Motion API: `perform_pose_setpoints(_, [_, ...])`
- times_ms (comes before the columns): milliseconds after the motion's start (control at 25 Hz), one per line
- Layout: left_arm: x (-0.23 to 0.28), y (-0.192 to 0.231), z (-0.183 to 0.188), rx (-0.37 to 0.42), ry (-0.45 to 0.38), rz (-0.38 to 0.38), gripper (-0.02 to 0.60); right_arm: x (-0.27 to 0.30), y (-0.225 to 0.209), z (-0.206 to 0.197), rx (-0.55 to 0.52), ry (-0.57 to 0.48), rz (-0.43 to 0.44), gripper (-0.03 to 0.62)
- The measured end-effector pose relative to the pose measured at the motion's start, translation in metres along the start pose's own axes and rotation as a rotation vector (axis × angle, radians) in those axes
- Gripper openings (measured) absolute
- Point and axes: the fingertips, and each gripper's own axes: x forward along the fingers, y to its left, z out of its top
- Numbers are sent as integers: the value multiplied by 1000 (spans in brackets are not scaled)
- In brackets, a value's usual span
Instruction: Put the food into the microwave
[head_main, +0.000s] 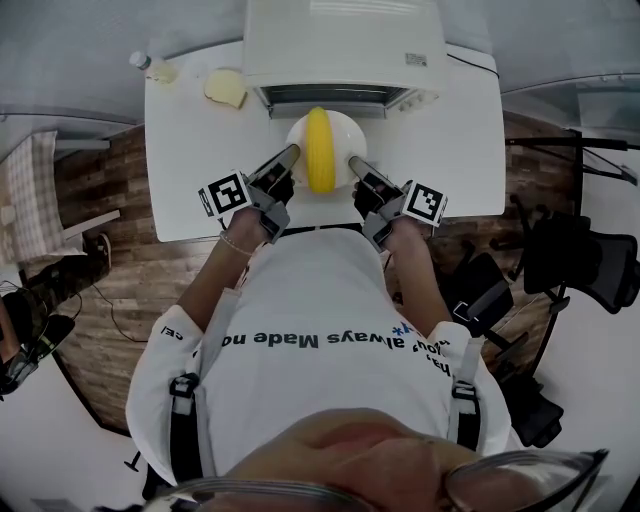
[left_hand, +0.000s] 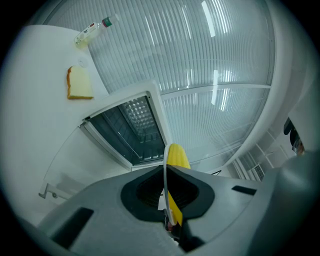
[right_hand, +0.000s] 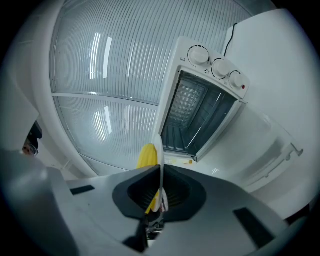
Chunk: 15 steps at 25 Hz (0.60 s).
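A yellow corn cob (head_main: 319, 150) lies on a white plate (head_main: 342, 127), which is held up in front of the white microwave (head_main: 345, 45). The microwave's door is open. My left gripper (head_main: 290, 153) is shut on the plate's left rim and my right gripper (head_main: 355, 163) is shut on its right rim. In the left gripper view the plate rim (left_hand: 165, 170) runs edge-on between the jaws, with the corn (left_hand: 177, 156) beyond it and the dark cavity (left_hand: 135, 130) ahead. The right gripper view shows the rim (right_hand: 159, 150), the corn (right_hand: 147, 156) and the cavity (right_hand: 195, 117).
The glass door (left_hand: 75, 160) hangs open and lies flat on the white table (head_main: 190, 150), its handle (left_hand: 47, 191) toward me. A bread slice (head_main: 226, 87) and a small bottle (head_main: 152, 67) lie at the table's back left. Three knobs (right_hand: 215, 67) line the microwave's side.
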Motion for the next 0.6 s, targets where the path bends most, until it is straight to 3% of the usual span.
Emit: perform_pose_setpoints(600, [40, -8, -29, -11, -36, 24, 18, -33, -18, 34, -7, 63, -2, 20])
